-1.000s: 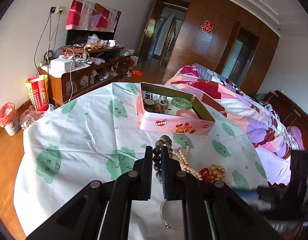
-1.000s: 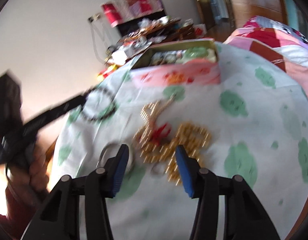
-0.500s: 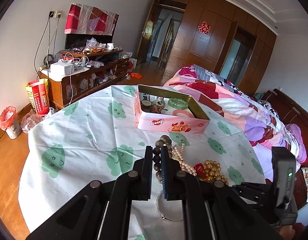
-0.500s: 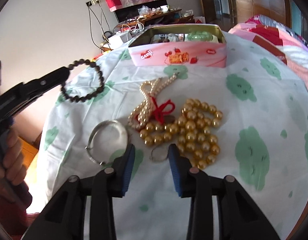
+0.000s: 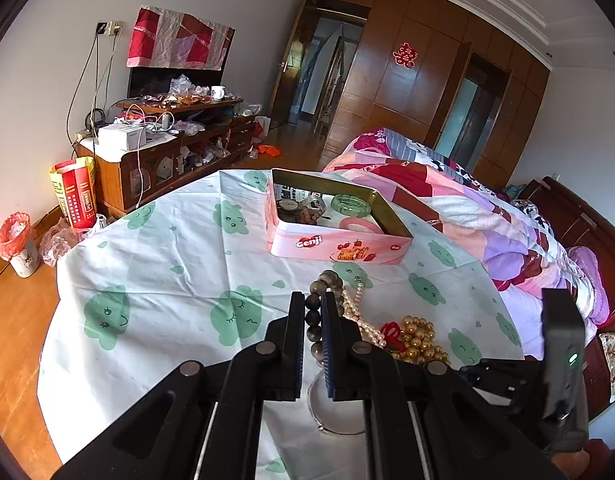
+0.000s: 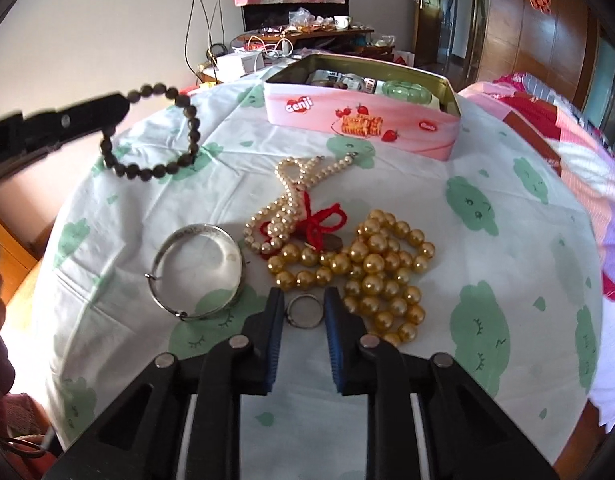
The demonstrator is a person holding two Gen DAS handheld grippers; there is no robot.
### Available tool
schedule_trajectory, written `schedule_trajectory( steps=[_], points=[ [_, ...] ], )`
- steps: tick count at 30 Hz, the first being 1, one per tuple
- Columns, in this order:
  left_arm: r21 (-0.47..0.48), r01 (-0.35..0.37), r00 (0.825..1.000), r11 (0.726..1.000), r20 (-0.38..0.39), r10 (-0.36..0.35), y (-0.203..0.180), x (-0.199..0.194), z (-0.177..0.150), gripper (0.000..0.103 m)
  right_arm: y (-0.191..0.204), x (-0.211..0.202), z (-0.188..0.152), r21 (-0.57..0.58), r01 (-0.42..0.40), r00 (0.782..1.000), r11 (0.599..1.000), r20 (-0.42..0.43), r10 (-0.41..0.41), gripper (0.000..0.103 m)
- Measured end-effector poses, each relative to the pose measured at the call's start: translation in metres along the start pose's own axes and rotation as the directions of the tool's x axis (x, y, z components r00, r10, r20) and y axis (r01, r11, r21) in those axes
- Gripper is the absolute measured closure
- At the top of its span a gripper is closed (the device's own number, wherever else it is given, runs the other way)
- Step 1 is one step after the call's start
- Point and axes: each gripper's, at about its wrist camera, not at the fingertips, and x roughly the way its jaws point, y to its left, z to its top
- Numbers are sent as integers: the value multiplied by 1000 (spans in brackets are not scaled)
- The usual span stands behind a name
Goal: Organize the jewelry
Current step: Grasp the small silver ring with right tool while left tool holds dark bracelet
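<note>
Above the tablecloth [image 6: 507, 280], left gripper [image 5: 314, 312] clamps dark bead bracelet [image 6: 155, 136]; right gripper [image 6: 304, 304], closing, straddles small ring [image 6: 305, 312] untouched.

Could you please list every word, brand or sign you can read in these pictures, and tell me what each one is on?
"Genji": red logo on the side of the pink tin, also seen from the right wrist.
Small red mark at the tin's far corner: too small to read.
Red paper double-happiness sign on the wooden wardrobe: a Chinese character ornament.
Red and yellow bag on the floor: print too small to read.
Labels inside the tin: blurred.
</note>
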Motion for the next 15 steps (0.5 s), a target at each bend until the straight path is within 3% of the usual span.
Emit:
schedule_trajectory(
  steps=[5, 8, 15],
  points=[
    [-3, 5, 1000, 1000, 3, -5, -2, 1, 1, 96, -5, -30, 10, 41, -32, 991, 999, 131, 27, 79],
    [0, 14, 1000, 1000, -3, -14, -6, 5, 3, 96, -7, -46, 22, 46, -8, 978, 999, 210, -2, 79],
    [27, 33, 999, 999, -1, -33, -17, 14, 13, 96, -25, -47, 49, 87, 43, 961, 995, 270, -66, 79]
  ],
)
